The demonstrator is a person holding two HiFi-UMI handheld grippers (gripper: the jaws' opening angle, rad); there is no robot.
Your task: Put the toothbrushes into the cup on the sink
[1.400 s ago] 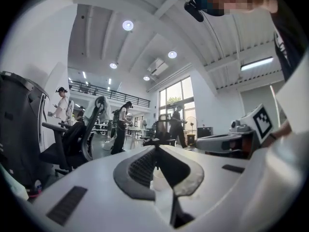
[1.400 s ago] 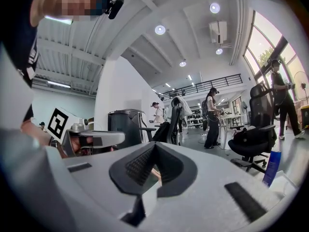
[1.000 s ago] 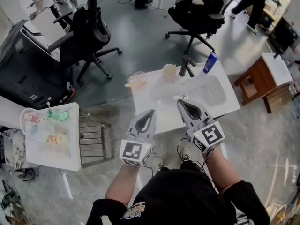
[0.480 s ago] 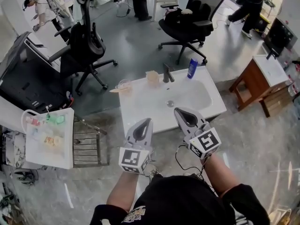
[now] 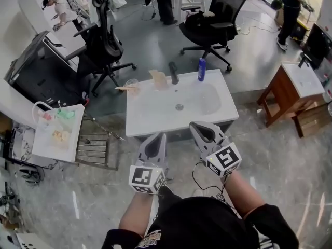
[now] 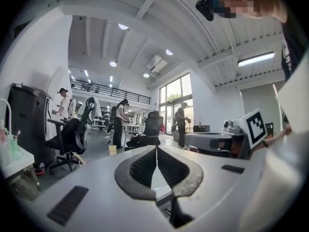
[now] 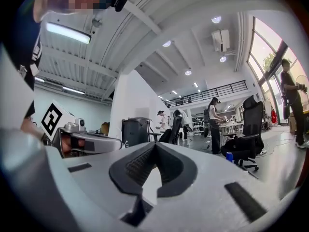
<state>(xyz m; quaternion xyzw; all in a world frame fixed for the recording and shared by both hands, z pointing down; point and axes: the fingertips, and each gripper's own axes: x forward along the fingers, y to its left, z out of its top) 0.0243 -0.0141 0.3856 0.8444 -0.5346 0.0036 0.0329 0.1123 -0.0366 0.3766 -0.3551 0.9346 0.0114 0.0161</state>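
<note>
A white sink [image 5: 155,119] stands in front of me, with a dark faucet [image 5: 173,72] at its back edge. Beside the faucet stands a beige cup [image 5: 158,79]. At the back left corner is a clear cup [image 5: 132,87] with a thin orange stick, perhaps a toothbrush, lying across it. My left gripper [image 5: 156,139] and right gripper [image 5: 196,127] hang side by side just short of the sink's near edge. Both are shut and hold nothing. The left gripper view shows its jaws [image 6: 156,149] pressed together, and so does the right gripper view [image 7: 155,145].
A blue bottle [image 5: 201,69] stands right of the faucet. Office chairs [image 5: 104,45] [image 5: 215,19] are behind the sink, a wooden side table [image 5: 288,92] to the right, and a white cart [image 5: 54,134] with a wire rack [image 5: 93,149] to the left. People stand far back.
The sink now lies farther from me and higher in the head view. Both grippers have come off its surface and sit short of its near edge, still shut.
</note>
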